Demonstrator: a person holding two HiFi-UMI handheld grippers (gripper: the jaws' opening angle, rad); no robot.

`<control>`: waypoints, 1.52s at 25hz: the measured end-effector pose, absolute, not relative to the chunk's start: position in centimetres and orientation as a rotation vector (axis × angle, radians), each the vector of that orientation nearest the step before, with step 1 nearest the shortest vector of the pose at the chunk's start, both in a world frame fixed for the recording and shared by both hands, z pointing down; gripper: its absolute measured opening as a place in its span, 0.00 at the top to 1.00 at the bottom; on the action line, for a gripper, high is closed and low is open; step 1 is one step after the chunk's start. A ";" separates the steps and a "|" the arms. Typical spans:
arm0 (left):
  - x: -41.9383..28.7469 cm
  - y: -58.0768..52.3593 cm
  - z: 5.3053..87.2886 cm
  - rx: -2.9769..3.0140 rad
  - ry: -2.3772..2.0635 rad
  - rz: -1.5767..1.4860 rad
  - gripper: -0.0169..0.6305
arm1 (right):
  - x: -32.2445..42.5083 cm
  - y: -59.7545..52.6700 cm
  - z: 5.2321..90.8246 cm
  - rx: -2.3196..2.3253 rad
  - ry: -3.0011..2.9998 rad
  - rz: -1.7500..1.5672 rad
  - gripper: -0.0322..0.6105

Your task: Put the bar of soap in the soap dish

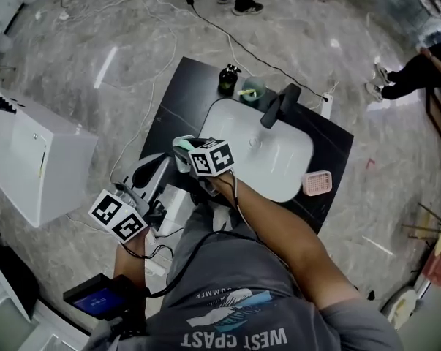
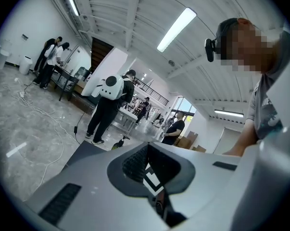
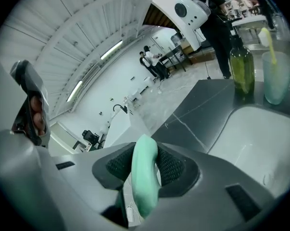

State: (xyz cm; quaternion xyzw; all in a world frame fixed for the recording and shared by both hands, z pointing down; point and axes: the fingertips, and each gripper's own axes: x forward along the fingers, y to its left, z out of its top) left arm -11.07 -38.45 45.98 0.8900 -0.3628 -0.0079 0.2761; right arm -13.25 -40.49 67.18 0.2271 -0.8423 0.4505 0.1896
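Pinching smooth, rounded mint-green bar of soap (image 3: 145, 189) edgewise: right tool (image 3: 145, 166)

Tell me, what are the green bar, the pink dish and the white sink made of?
The green bar looks like soap: pale mint, matte and waxy, with rounded edges. The pink dish seems to be plastic, going by its bright, even colour, though it is small in view. The white sink looks like glazed ceramic, smooth and glossy; it could be another shiny material.
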 end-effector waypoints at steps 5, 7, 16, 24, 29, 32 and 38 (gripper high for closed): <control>-11.3 -39.0 46.6 2.381 -0.969 -0.034 0.96 | -12.5 -40.6 69.7 0.676 -2.300 1.275 0.75; -11.5 -39.0 46.7 2.379 -0.968 -0.033 0.96 | -12.4 -40.3 70.3 0.685 -2.284 1.278 0.75; -13.0 -39.2 47.1 2.359 -0.986 -0.029 0.96 | -13.0 -39.9 71.9 0.678 -2.284 1.189 0.75; -13.4 -39.5 47.4 2.356 -0.981 -0.032 0.96 | -14.2 -39.7 70.7 0.607 -2.360 0.991 0.75; -13.6 -39.4 47.5 2.362 -0.990 -0.026 0.96 | -14.5 -40.1 70.5 0.606 -2.376 0.932 0.75; -12.9 -39.7 47.8 2.374 -0.974 -0.036 0.96 | -12.7 -40.9 70.6 0.642 -2.369 0.917 0.75; -13.4 -40.1 46.1 2.424 -0.966 -0.062 0.96 | -12.8 -41.8 68.6 0.683 -2.388 0.915 0.75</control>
